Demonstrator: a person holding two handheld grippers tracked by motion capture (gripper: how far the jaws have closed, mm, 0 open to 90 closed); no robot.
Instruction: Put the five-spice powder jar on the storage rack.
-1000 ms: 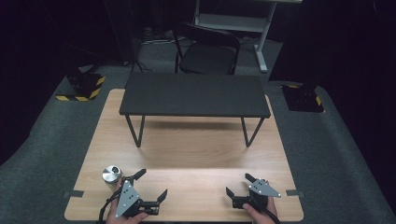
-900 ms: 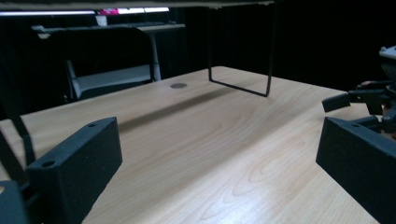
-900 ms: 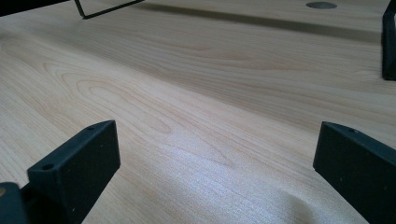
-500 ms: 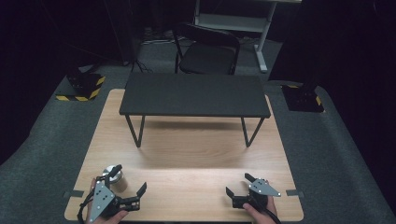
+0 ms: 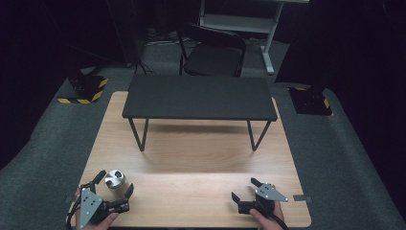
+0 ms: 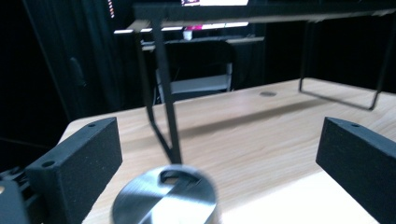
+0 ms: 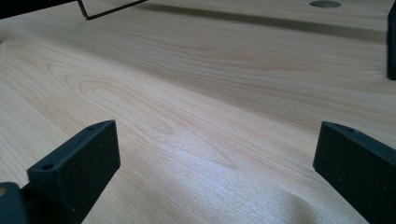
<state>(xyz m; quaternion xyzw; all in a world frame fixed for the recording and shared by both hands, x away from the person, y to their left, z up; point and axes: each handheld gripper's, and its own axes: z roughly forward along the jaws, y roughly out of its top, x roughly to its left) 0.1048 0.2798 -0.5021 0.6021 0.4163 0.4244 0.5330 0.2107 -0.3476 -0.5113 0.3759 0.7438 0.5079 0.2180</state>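
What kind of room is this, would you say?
Probably a lab or studio test space: a wooden table ringed by black curtains, yellow-and-black striped stand bases on grey carpet, and a folding chair by a desk behind.

Two hand-held grippers at near table edge, metal cylinder at left.
Left hand-held gripper (image 5: 114,186) jaws spread around silver cylinder (image 5: 115,179); right hand-held gripper (image 5: 244,190) spread over bare table (image 5: 201,163); black stand (image 5: 198,98) behind.
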